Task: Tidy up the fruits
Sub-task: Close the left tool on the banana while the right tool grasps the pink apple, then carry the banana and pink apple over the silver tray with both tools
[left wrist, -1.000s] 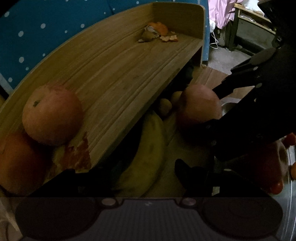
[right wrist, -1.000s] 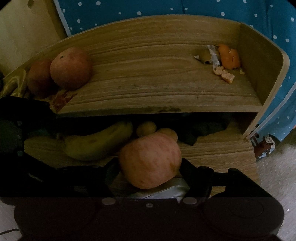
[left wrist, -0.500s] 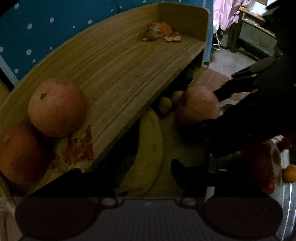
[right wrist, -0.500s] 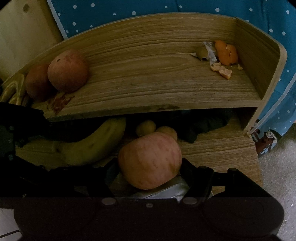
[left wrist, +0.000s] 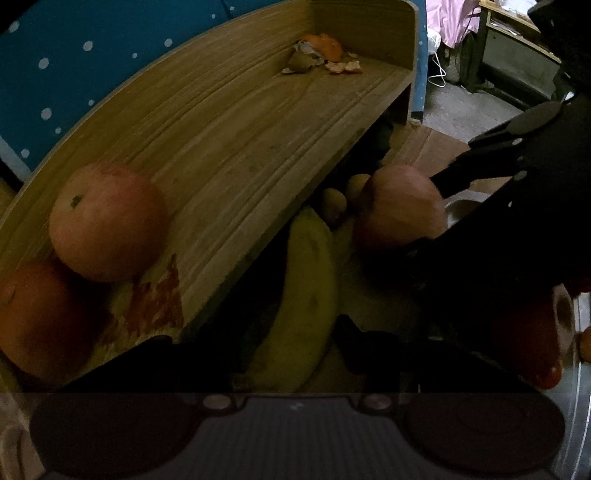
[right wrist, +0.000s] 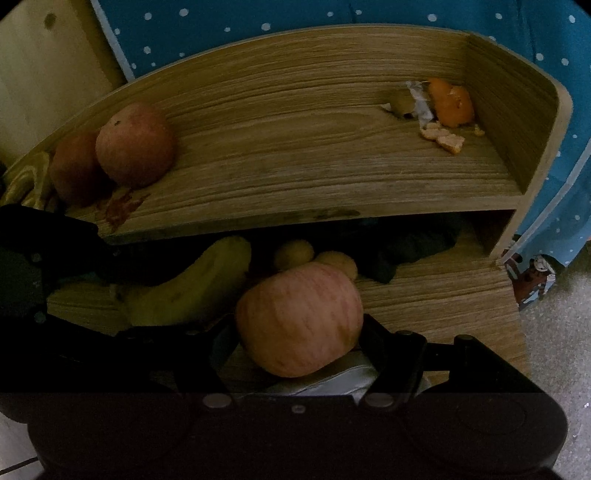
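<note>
My right gripper (right wrist: 295, 343) is shut on a pink-streaked apple (right wrist: 299, 321), held just above the lower wooden board in front of the shelf opening. In the left wrist view the same apple (left wrist: 399, 206) sits in the right gripper (left wrist: 421, 218). A banana (left wrist: 303, 295) lies on the lower board, reaching between the spread fingers of my left gripper (left wrist: 258, 350), which stands open. On the upper shelf (right wrist: 295, 166), at its left end, an apple (right wrist: 135, 144) rests against an orange (right wrist: 72, 166).
Orange peel and scraps (right wrist: 443, 107) lie at the shelf's right end. Two small brownish fruits (right wrist: 314, 258) and dark cloth (right wrist: 406, 251) sit under the shelf. A metal bowl (left wrist: 581, 350) holding small red and orange fruits is at my right. Blue dotted fabric (right wrist: 332, 14) hangs behind.
Both views drift only slightly. The apple stays in my right gripper and the banana stays between my left fingers.
</note>
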